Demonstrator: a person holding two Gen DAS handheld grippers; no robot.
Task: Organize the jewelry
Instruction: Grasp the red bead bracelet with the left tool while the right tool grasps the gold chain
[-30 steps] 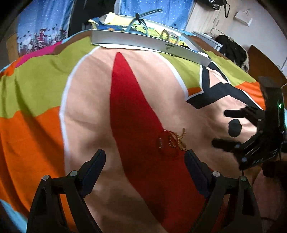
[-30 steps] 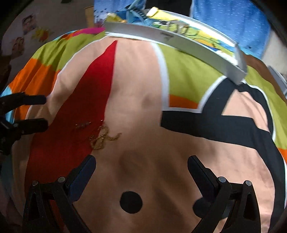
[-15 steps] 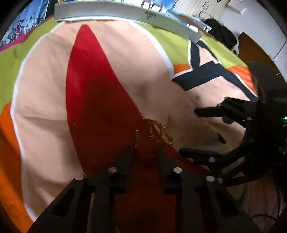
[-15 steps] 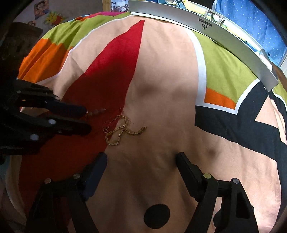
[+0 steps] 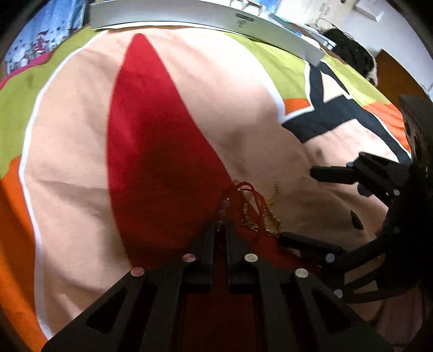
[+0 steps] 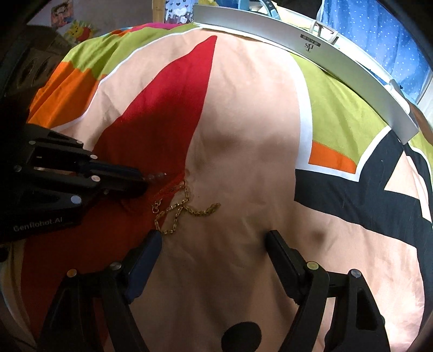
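Observation:
A red beaded string (image 5: 253, 193) with several pale pink beads (image 5: 223, 209) lies tangled with a gold chain (image 5: 270, 216) on a colourful bedspread. My left gripper (image 5: 219, 226) is shut on the pink-bead end of the red string. In the right wrist view the gold chain (image 6: 180, 209) lies on the peach cloth, just ahead of my open right gripper (image 6: 213, 241), whose left fingertip (image 6: 154, 241) almost touches the chain. The left gripper (image 6: 139, 182) comes in from the left there, with the pink beads (image 6: 157, 176) at its tip.
A long silver-grey tray (image 6: 311, 56) lies along the far edge of the bedspread (image 6: 243, 121), with small items behind it. The same tray (image 5: 216, 19) crosses the top of the left wrist view. A dark bundle (image 5: 354, 58) sits far right.
My left gripper went from open to shut on the red string's pink beads and has lifted the string slightly. My right gripper moved forward and down toward the gold chain, staying open.

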